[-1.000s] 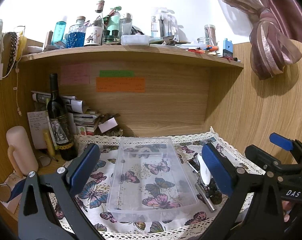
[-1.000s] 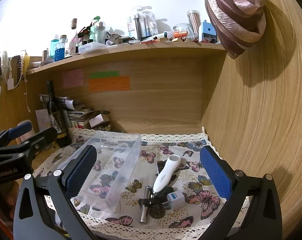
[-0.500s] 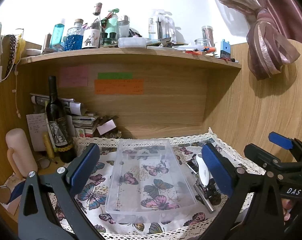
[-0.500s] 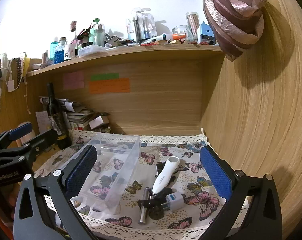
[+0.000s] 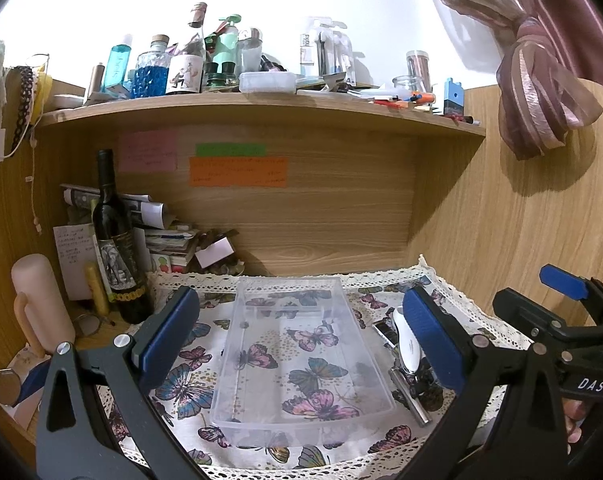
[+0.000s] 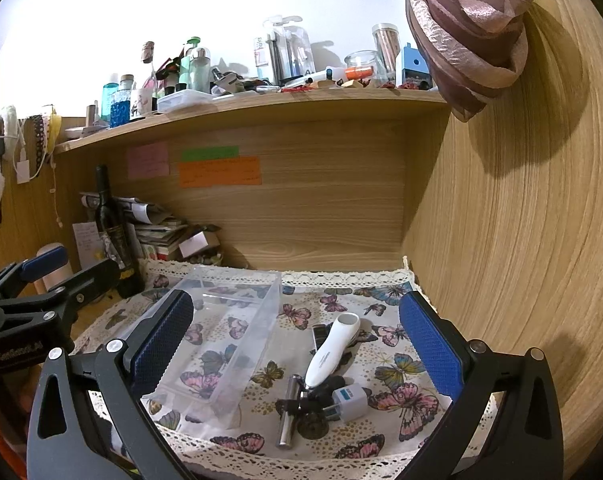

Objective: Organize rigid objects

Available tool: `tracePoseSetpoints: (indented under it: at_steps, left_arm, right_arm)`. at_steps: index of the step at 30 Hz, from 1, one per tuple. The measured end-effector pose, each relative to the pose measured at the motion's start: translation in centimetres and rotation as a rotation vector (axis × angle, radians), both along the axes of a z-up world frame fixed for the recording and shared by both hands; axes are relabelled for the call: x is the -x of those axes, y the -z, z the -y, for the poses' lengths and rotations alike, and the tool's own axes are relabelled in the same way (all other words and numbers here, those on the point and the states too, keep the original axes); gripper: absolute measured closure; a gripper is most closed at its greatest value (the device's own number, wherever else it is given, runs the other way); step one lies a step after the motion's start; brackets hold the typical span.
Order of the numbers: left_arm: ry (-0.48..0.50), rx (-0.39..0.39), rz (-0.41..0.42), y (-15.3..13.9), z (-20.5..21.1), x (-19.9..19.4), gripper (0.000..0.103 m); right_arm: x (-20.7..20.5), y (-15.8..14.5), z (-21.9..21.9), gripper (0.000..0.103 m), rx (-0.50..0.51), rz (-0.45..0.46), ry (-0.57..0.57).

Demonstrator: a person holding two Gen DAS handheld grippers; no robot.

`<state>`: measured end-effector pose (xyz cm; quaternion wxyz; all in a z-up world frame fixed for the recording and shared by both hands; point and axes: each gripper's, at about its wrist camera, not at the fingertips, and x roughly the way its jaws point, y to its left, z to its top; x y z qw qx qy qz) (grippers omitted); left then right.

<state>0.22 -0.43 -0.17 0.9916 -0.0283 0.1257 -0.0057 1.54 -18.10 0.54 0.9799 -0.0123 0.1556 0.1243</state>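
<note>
1. Left gripper (image 5: 299,344): fingers spread wide, nothing between them. It hangs above the near edge of the surface (image 5: 453,292), facing the clear plastic tray (image 5: 301,360).
2. Right gripper (image 6: 295,344): fingers likewise wide apart and holding nothing. It hangs over the near right part of the surface (image 6: 385,280).
3. Clear plastic tray (image 6: 221,344): lies flat on the butterfly-print cloth (image 5: 189,384), centre-left of the surface; internal dividers are visible; no contents seen inside.
4. Cluster of rigid items, just right of the tray on the cloth:
   - white handheld device (image 6: 331,350), lying with its round head toward the far side;
   - metal cylinder (image 6: 288,416), near the front edge, beside the device's near end;
   - small white charger block (image 6: 347,398), right of the cylinder;
   - dark small parts under and around these, too cluttered to identify.
5. In the left wrist view the white handheld device (image 5: 407,340) is partly hidden behind the right-hand finger.
6. Far left: a dark wine bottle (image 5: 115,240) stands upright beside stacked papers (image 5: 161,236).
7. The shelf (image 5: 261,108) above carries bottles and jars.
</note>
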Motion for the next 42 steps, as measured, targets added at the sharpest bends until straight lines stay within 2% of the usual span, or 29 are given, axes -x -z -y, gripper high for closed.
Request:
tracePoseSetpoints:
  at_steps: [14,20,22,23,24,25,28,29,31,33,38,42]
  left_arm:
    - [-0.010,-0.009,-0.001,0.2,0.0,-0.2,0.000]
    - [-0.007,0.009,-0.029,0.8,-0.6,-1.2,0.000]
    - [-0.016,0.015,-0.035,1.0,-1.1,-1.6,0.000]
    - [-0.026,0.016,-0.038,1.0,-1.4,-1.8,0.004]
    - [-0.037,0.015,-0.044,1.1,-1.8,-2.1,0.013]
    - [-0.045,0.014,-0.053,1.1,-2.1,-2.5,0.017]
    - [-0.059,0.023,-0.095,1.5,-3.6,-3.9,0.024]
    - [-0.066,0.026,-0.116,1.7,-4.2,-4.6,0.031]
    - [-0.071,0.033,-0.167,2.2,-5.2,-5.9,0.039]
    - [-0.056,0.038,-0.223,2.8,-6.2,-7.4,0.047]
    - [-0.040,0.009,-0.338,4.6,-7.5,-10.6,0.061]
    - [0.023,0.044,-0.470,6.5,-8.7,-13.1,0.075]
  right_arm:
    - [-0.2,0.1,-0.2,0.000,-0.006,-0.004,-0.007]
    - [-1.7,0.8,-0.2,0.000,-0.014,-0.047,-0.009]
    - [-2.4,1.1,0.0,0.003,-0.017,-0.063,-0.005]
    - [-2.7,1.3,0.1,0.008,-0.014,-0.075,-0.004]
    - [-3.1,1.4,0.2,0.014,-0.014,-0.085,-0.001]
    - [-3.5,1.6,0.3,0.016,-0.011,-0.098,0.002]
    - [-4.8,2.0,0.7,0.027,0.002,-0.133,0.010]
    - [-5.1,2.1,0.9,0.030,0.005,-0.143,0.013]
    - [-5.9,2.5,1.2,0.034,0.010,-0.164,0.018]
    - [-6.7,2.8,1.5,0.044,0.019,-0.186,0.027]
    - [-8.7,3.6,1.9,0.054,0.034,-0.248,0.035]
    - [-10.4,4.3,2.1,0.063,0.046,-0.304,0.040]
